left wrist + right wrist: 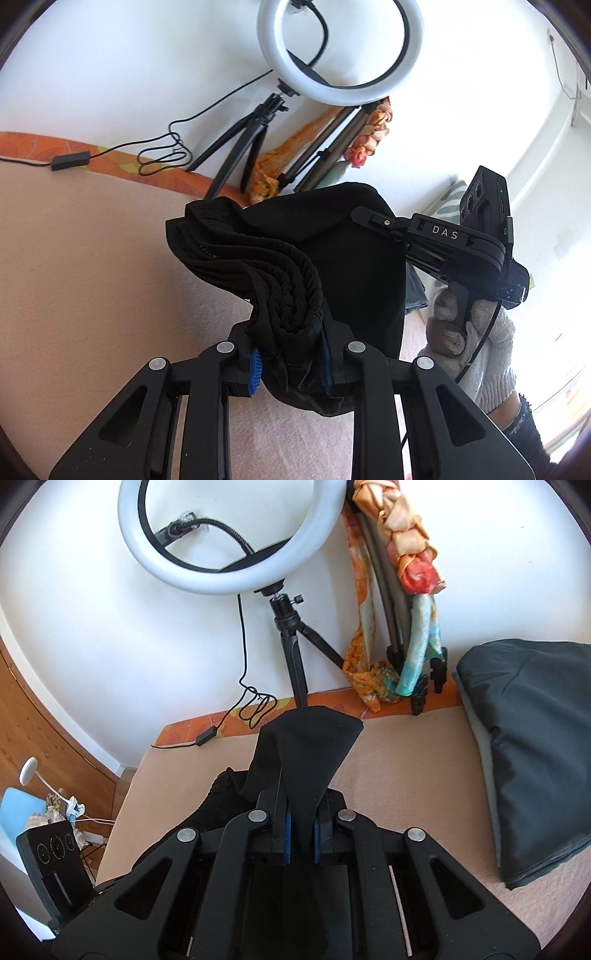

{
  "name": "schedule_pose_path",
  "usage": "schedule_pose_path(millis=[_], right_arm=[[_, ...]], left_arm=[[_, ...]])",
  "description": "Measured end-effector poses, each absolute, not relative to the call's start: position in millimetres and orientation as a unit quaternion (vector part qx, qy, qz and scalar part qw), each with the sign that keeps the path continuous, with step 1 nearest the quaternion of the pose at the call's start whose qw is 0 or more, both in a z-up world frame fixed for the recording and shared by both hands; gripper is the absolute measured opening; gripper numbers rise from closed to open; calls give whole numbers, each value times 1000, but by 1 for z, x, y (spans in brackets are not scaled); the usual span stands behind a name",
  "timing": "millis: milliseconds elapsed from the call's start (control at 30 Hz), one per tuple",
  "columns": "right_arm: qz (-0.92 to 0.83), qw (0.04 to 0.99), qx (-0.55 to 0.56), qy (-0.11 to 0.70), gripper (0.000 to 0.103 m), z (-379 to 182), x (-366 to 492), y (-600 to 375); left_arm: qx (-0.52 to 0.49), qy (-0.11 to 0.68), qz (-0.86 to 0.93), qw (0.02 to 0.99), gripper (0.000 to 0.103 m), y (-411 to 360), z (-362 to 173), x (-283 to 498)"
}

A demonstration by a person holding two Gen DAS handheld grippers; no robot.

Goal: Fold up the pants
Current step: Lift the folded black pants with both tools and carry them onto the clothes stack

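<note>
Black pants [332, 251] hang between both grippers above a peach blanket [92, 277]. My left gripper [290, 363] is shut on the bunched ribbed waistband [280, 280]. My right gripper [303, 836] is shut on a smooth fold of the pants [310, 746], which rises in front of it. In the left wrist view the right gripper [373, 218] shows at the right, held by a gloved hand [469, 332], pinching the far edge of the cloth. The lower part of the pants is hidden under the grippers.
A ring light [225, 535] on a black tripod [295, 653] stands against the white wall, its cable [255, 705] on the orange sheet. Folded stands with a colourful scarf [399, 554] lean beside it. A dark grey folded cloth [535, 746] lies at the right.
</note>
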State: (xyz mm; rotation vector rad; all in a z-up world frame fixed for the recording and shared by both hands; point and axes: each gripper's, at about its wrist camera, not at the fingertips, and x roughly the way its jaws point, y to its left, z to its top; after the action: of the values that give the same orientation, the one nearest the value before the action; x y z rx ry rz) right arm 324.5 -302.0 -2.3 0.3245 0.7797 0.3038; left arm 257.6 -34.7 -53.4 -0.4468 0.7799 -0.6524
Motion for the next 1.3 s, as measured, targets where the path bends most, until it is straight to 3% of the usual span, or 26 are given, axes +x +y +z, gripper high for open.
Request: schedule_pose_path(millis=[800,1067,1300], right_arm=[[84,930,121,336,9,75,340,-499],[74,930,128,337,9,61,384,-572],[93,909,113,390,9,2,443,-595]], left_arm=[[-178,312,-413,837,22,-234,10,301],[-146,293,-433,840,22,-302,6,327],[-145,338,-404,838,22,-312,-53,338]])
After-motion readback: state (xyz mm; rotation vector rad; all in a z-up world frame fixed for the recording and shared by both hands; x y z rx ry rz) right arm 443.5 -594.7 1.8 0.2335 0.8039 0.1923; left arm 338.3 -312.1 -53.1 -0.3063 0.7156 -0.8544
